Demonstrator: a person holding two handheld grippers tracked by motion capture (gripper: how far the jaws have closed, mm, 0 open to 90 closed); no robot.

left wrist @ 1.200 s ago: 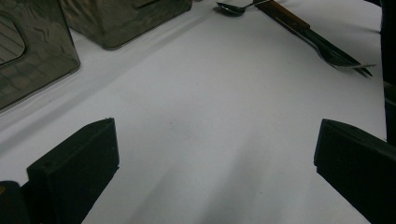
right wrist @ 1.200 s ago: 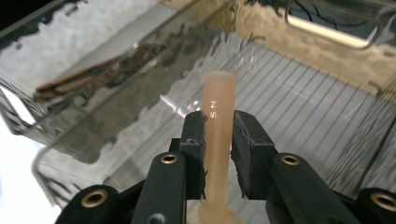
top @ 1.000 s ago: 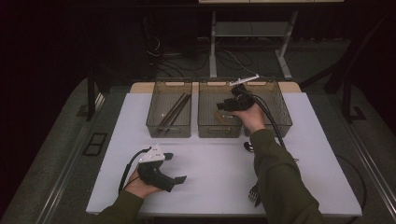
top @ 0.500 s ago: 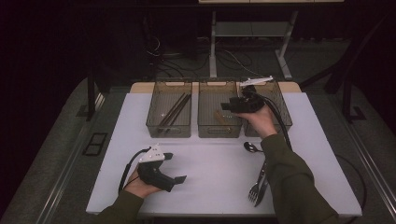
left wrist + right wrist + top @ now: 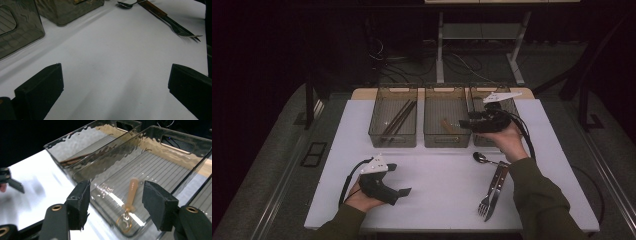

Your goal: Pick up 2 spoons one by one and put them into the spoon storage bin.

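My right gripper [image 5: 467, 124] hangs over the middle bin [image 5: 447, 140], jaws spread wide with nothing between them, and in the right gripper view the wooden-handled utensil [image 5: 130, 197] lies on the ribbed floor of that bin directly below and ahead of the gap — I read it as already dropped in, so the sorting turns next to what remains on the table. That is the spoon [image 5: 482, 158], the fork [image 5: 486, 205] and a wooden-handled piece [image 5: 499, 176] beside it, all lying on the white table [image 5: 442, 190] just in front of the bins and toward my side from the right hand [image 5: 507, 140]. They sit close below that hand's wrist, so the right gripper is far the nearer; it would have to pull back toward me and tip down. The fork's long axis runs nearly front to back, tines toward me, slanting slightly left, so I judge the jaws should close across it from the sides. My left gripper [image 5: 399, 192] rests low on the table near the front edge, jaws wide and empty — the left gripper view shows bare table between them, with the spoon [image 5: 126, 4] and fork [image 5: 183, 31] well apart beyond it. The left bin [image 5: 394, 140] holds dark sticks, likely chopsticks [image 5: 398, 119].
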